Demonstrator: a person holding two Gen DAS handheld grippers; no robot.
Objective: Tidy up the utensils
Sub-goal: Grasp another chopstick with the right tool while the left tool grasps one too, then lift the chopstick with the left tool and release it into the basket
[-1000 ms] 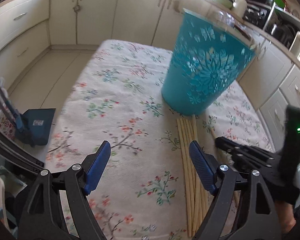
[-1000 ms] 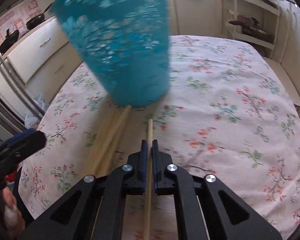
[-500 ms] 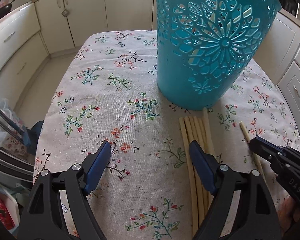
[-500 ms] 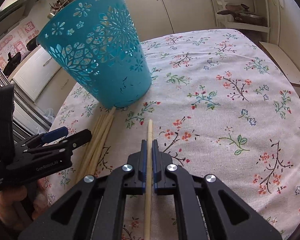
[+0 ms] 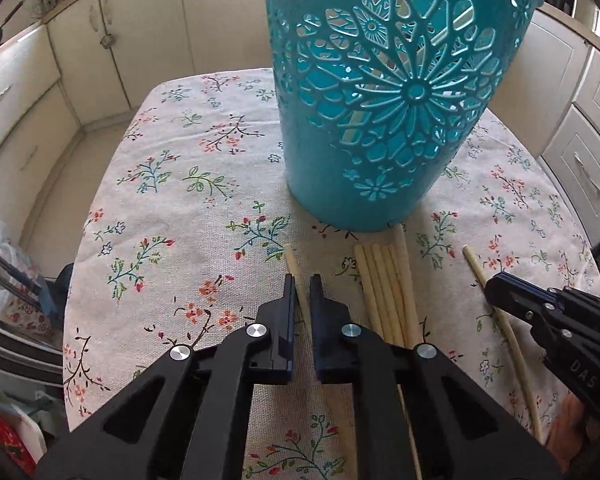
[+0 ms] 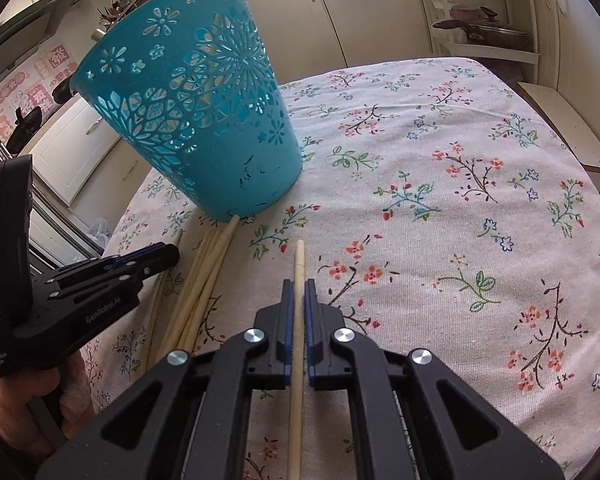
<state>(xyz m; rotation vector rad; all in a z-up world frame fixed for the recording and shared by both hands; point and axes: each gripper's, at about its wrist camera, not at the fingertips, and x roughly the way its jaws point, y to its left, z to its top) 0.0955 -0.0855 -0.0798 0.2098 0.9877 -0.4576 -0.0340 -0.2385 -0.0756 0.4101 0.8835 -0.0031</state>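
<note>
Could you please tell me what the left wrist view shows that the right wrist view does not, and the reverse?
Only the left wrist view: sticks inside the basket, seen through its cutouts. Only the right wrist view: a shelf holding pans. Both show the floral tablecloth, the loose chopsticks, and each gripper, left and right, shut on a single chopstick.

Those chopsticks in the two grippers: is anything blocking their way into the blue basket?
Nothing visible does. The left gripper, whose jaws have just closed, and the right gripper each pinch one chopstick. Only bare floral tablecloth lies between them and the basket, whose open rim sits higher, so they need lifting over it.
</note>
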